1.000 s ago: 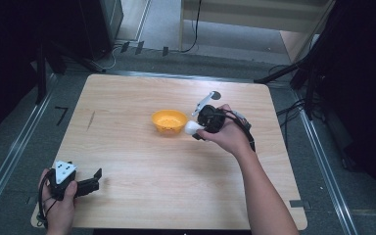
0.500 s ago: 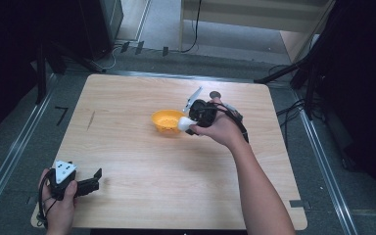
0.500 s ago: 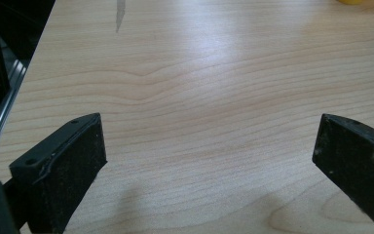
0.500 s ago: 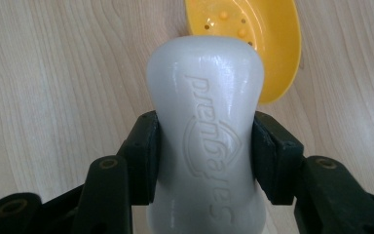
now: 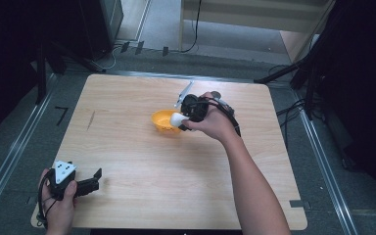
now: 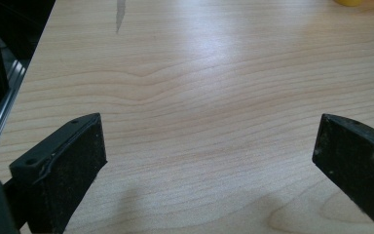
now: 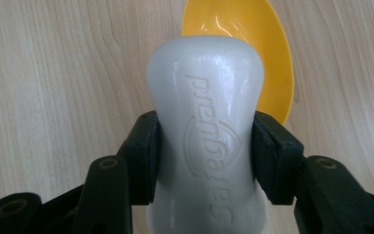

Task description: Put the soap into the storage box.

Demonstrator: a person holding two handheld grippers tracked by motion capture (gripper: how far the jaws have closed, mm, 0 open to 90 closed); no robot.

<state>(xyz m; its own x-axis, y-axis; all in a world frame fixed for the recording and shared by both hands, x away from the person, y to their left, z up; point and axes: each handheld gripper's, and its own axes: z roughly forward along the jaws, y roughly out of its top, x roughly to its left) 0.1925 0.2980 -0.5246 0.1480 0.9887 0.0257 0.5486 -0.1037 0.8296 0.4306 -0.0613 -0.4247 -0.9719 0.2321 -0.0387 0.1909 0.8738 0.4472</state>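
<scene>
High view: one wooden table [image 5: 142, 196], one orange bowl [image 5: 162, 120], one white soap bar [image 5: 177, 119], two grippers. Right gripper [image 5: 185, 117], clamped on the soap bar, carried leftward since the earlier frame, from just beside the bowl to over its right rim. Left gripper [image 5: 94, 179] unmoved, far from the bowl at the table's near left corner, spread wide.

Left gripper view: left gripper [image 6: 209, 161] gaping wide over bare table [image 6: 199, 73], nothing between; a sliver of bowl [image 6: 349, 2] far ahead.

Right gripper view: right gripper [image 7: 204, 151] pinched on the waist of the soap bar [image 7: 205, 117], embossed "Safeguard", held above the bowl [image 7: 268, 53].
</scene>
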